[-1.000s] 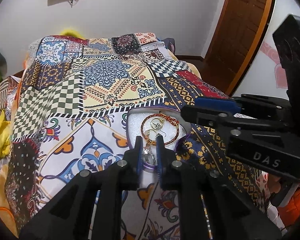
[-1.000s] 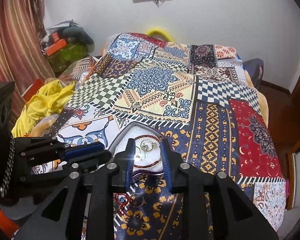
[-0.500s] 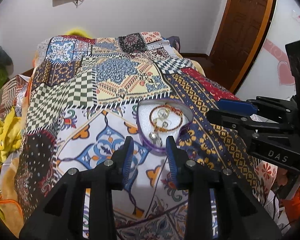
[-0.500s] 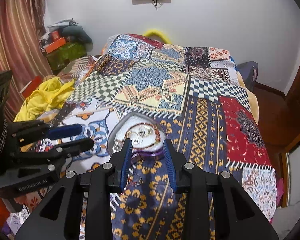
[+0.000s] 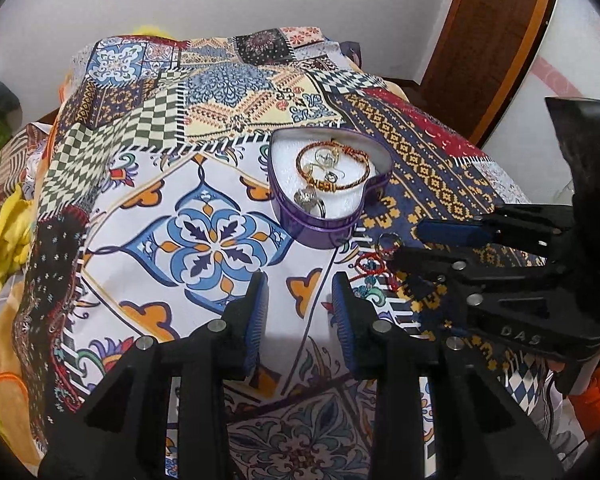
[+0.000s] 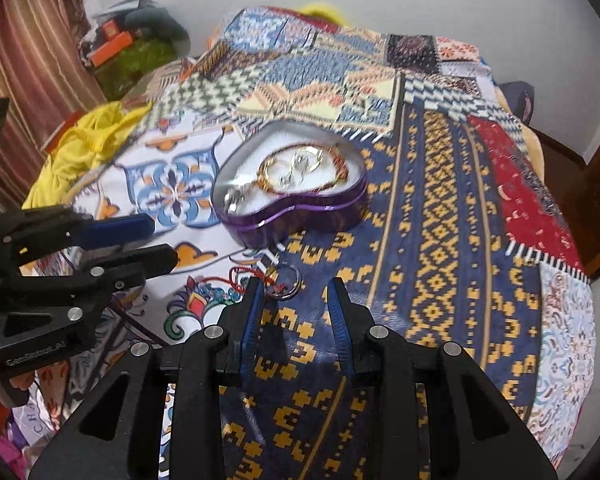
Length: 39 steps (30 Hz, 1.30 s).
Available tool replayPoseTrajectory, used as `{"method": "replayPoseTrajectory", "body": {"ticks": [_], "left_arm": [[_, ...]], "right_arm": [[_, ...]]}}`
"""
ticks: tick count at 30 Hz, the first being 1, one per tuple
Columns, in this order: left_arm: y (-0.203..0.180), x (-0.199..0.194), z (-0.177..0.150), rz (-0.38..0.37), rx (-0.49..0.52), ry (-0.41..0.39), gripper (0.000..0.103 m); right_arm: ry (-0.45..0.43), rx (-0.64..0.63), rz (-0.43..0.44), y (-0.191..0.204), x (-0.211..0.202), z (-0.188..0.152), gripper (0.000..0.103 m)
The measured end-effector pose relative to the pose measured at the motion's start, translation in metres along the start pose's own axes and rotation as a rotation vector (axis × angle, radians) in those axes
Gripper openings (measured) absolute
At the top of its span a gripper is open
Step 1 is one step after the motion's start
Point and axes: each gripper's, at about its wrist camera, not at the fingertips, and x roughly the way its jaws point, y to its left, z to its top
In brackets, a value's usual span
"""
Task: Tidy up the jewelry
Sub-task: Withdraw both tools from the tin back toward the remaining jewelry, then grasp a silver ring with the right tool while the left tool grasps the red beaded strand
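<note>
Patchwork bedspread (image 5: 148, 184) carries a heart tin (image 5: 328, 228) mid-bed, its point toward the near edge, lobes toward the wall. Inside lie a bangle (image 5: 332, 170) and earrings (image 5: 310, 198), so most seems sorted. Left, I judge: a ring (image 6: 286, 280) and red cord (image 6: 240, 276) just beside the tin. Left gripper (image 5: 300, 300) and right gripper (image 6: 294, 304) are both spread, empty.

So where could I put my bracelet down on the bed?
The bedspread beyond the heart tin and left of it is bare. It's crowded just in front of the tin: a ring and red string lie there between the open left claw and right claw.
</note>
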Motion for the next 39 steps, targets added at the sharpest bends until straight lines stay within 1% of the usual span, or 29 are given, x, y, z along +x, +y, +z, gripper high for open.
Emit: {"method": "replayPoseTrajectory", "body": {"ticks": [5, 10, 11, 12, 14, 16, 18, 22, 24, 27, 32, 33, 34, 35, 36, 37, 38, 39], "left_arm": [[0.003, 0.004, -0.002, -0.004, -0.006, 0.008, 0.033], [0.004, 0.004, -0.002, -0.008, -0.012, 0.006, 0.033], [0.004, 0.004, -0.002, -0.007, -0.011, 0.007, 0.034], [0.004, 0.004, -0.002, -0.007, -0.01, 0.009, 0.034], [0.004, 0.004, -0.002, -0.007, -0.011, 0.007, 0.037], [0.002, 0.003, -0.002, -0.008, -0.01, 0.005, 0.043], [-0.002, 0.004, -0.001, -0.01, -0.004, 0.005, 0.045], [-0.013, 0.01, -0.001, -0.01, 0.036, 0.019, 0.046], [-0.018, 0.014, -0.001, -0.027, 0.053, 0.028, 0.046], [-0.021, 0.022, -0.001, -0.051, 0.057, 0.052, 0.046], [-0.027, 0.029, 0.002, -0.068, 0.061, 0.055, 0.046], [-0.028, 0.03, 0.003, -0.069, 0.065, 0.054, 0.045], [-0.03, 0.032, 0.003, -0.069, 0.072, 0.051, 0.037], [-0.032, 0.033, 0.003, -0.071, 0.079, 0.052, 0.032], [-0.033, 0.033, 0.002, -0.073, 0.083, 0.053, 0.024], [-0.033, 0.033, 0.003, -0.076, 0.083, 0.053, 0.012], [-0.033, 0.033, 0.003, -0.078, 0.082, 0.054, 0.005], [-0.033, 0.033, 0.002, -0.078, 0.082, 0.055, 0.006]], "right_arm": [[0.006, -0.027, 0.029, 0.005, 0.004, 0.002, 0.03], [-0.011, -0.077, 0.016, 0.012, 0.008, 0.001, 0.03], [-0.019, -0.087, 0.011, 0.013, 0.008, 0.001, 0.027], [-0.022, -0.089, 0.009, 0.014, 0.007, 0.0, 0.02], [-0.028, -0.086, 0.017, 0.013, 0.006, 0.0, 0.019], [-0.051, -0.08, 0.01, 0.012, 0.002, 0.002, 0.019], [-0.073, -0.065, 0.012, 0.01, -0.004, 0.003, 0.019], [-0.106, -0.03, 0.017, 0.004, -0.014, 0.005, 0.019], [-0.119, -0.009, 0.02, -0.001, -0.019, 0.004, 0.019], [-0.124, 0.02, 0.026, -0.005, -0.021, 0.001, 0.019], [-0.124, 0.031, 0.018, -0.008, -0.022, -0.005, 0.02], [-0.125, 0.03, 0.014, -0.008, -0.023, -0.005, 0.02], [-0.127, 0.032, 0.013, -0.009, -0.024, -0.005, 0.02], [-0.13, 0.035, 0.015, -0.01, -0.026, -0.005, 0.02], [-0.134, 0.038, 0.017, -0.011, -0.027, -0.005, 0.02], [-0.137, 0.04, 0.016, -0.012, -0.028, -0.005, 0.02], [-0.141, 0.042, 0.015, -0.012, -0.03, -0.005, 0.02], [-0.144, 0.043, 0.017, -0.013, -0.031, -0.004, 0.02]]}}
